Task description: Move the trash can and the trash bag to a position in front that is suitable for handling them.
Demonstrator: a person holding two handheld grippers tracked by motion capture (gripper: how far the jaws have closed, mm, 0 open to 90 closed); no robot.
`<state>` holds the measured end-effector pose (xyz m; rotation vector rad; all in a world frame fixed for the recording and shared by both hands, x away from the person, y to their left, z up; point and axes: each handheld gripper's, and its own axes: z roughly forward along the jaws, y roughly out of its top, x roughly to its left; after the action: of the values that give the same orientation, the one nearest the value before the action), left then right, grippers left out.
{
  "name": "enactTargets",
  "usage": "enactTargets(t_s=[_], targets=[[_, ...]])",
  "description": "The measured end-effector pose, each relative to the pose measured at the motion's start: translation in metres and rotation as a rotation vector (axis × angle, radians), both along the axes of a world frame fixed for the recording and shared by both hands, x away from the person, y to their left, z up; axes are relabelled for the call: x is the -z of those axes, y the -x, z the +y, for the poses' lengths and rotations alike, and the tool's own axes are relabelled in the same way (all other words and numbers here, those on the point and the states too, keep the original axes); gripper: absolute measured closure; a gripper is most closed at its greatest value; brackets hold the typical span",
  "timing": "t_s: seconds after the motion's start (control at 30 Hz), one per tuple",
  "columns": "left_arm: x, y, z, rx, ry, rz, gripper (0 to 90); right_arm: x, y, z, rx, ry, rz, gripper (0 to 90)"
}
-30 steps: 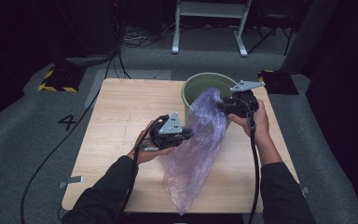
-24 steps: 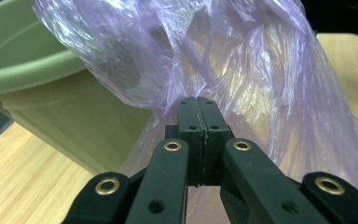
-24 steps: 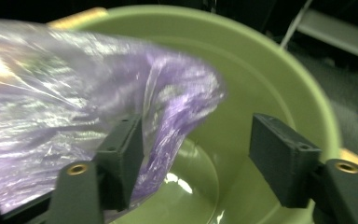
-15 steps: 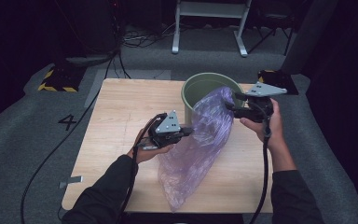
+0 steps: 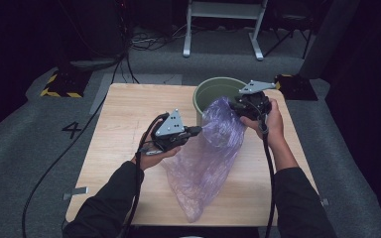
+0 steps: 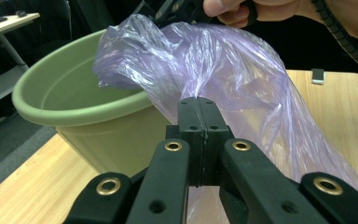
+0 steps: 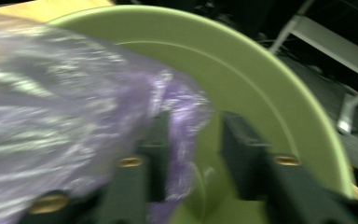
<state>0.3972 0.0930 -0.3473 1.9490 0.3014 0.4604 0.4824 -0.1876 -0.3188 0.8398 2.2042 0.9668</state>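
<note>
Fingers on the left gripper (image 6: 198, 109) are pressed tight together, pinching a fold of the purple bag (image 5: 206, 153) at its near side. Right gripper (image 7: 193, 144) has its fingers standing apart with the bag's top edge draped over one finger; they've just been closing a bit, and that view is too blurry to say they actually press on the plastic.

Left hand (image 5: 154, 153) comes in low from the bottom, gripper lying roughly level and pointing toward the bag. Right hand (image 5: 270, 119) is raised higher, gripper up by the rim of the green pot (image 5: 213, 89), so the bag hangs stretched between the two. Its upper end sits right at the pot's mouth, the lower end trails down over the wooden surface (image 5: 114, 129) toward the near edge.

Only writing I can make out is a "4" (image 5: 72, 130) on the grey floor left of the surface. Yellow-black striped block (image 5: 59, 85) further back on the floor, white stand legs (image 5: 223, 29) behind the pot, cables lying around
</note>
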Motion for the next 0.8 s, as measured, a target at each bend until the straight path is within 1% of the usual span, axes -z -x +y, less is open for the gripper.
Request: enactTargets(t_s=[0.03, 0.1, 0.13, 0.2, 0.27, 0.3, 0.37, 0.4, 0.43, 0.47, 0.5, 0.57, 0.6, 0.63, 0.67, 0.7, 0.73, 0.77, 0.8], targets=[[0.000, 0.000, -0.001, -0.004, -0.004, -0.005, 89.9, -0.001, -0.001, 0.000, 0.019, -0.002, 0.001, 54.0], [-0.001, -0.001, -0.001, -0.008, -0.002, -0.007, 89.9, -0.003, -0.001, -0.002, 0.031, -0.017, -0.006, 46.1], [-0.001, -0.001, -0.001, -0.012, -0.004, -0.008, 89.9, -0.004, 0.001, -0.003, 0.025, -0.030, -0.011, 42.3], [-0.001, -0.001, -0.001, -0.013, -0.004, -0.009, 89.9, -0.008, 0.005, -0.008, 0.001, -0.075, -0.018, 37.8], [-0.001, -0.001, -0.001, -0.016, -0.005, -0.010, 89.9, -0.012, 0.009, -0.013, -0.014, -0.097, -0.024, 34.0], [-0.002, 0.000, 0.000, -0.017, 0.001, -0.007, 89.9, -0.014, 0.011, -0.017, -0.022, -0.119, -0.026, 33.4], [-0.003, 0.000, 0.001, -0.018, -0.002, -0.012, 89.9, -0.017, 0.016, -0.023, -0.039, -0.173, -0.030, 29.8], [-0.003, 0.001, 0.001, -0.018, 0.000, -0.012, 89.9, -0.019, 0.020, -0.027, -0.050, -0.200, -0.032, 29.8], [-0.003, 0.001, 0.002, -0.017, 0.000, -0.010, 89.9, -0.020, 0.025, -0.030, -0.080, -0.226, -0.035, 30.0], [-0.003, 0.001, 0.002, -0.018, -0.004, -0.011, 89.9, -0.021, 0.031, -0.032, -0.122, -0.239, -0.041, 30.3], [-0.003, 0.001, 0.003, -0.020, -0.006, -0.011, 89.9, -0.021, 0.037, -0.033, -0.149, -0.242, -0.044, 30.5], [-0.003, 0.000, 0.003, -0.021, -0.008, -0.007, 89.9, -0.019, 0.050, -0.033, -0.222, -0.243, -0.048, 31.1], [-0.002, 0.000, 0.003, -0.022, -0.008, -0.006, 89.9, -0.017, 0.056, -0.033, -0.261, -0.236, -0.042, 32.1], [-0.002, 0.000, 0.003, -0.021, -0.005, -0.005, 89.9, -0.015, 0.062, -0.031, -0.296, -0.219, -0.041, 34.0], [-0.002, -0.001, 0.003, -0.020, -0.010, -0.004, 89.9, -0.012, 0.067, -0.029, -0.331, -0.198, -0.041, 40.2], [-0.002, -0.001, 0.003, -0.020, -0.013, -0.005, 89.9, -0.009, 0.072, -0.027, -0.365, -0.163, -0.047, 50.1], [-0.002, -0.001, 0.003, -0.024, -0.014, -0.006, 89.9, -0.006, 0.077, -0.024, -0.392, -0.115, -0.065, 54.4], [-0.002, -0.001, 0.003, -0.024, -0.013, -0.006, 89.9, -0.003, 0.080, -0.021, -0.404, -0.077, -0.081, 57.6], [-0.002, -0.001, 0.003, -0.022, -0.015, -0.007, 89.9, 0.000, 0.081, -0.019, -0.406, -0.051, -0.080, 62.0]])
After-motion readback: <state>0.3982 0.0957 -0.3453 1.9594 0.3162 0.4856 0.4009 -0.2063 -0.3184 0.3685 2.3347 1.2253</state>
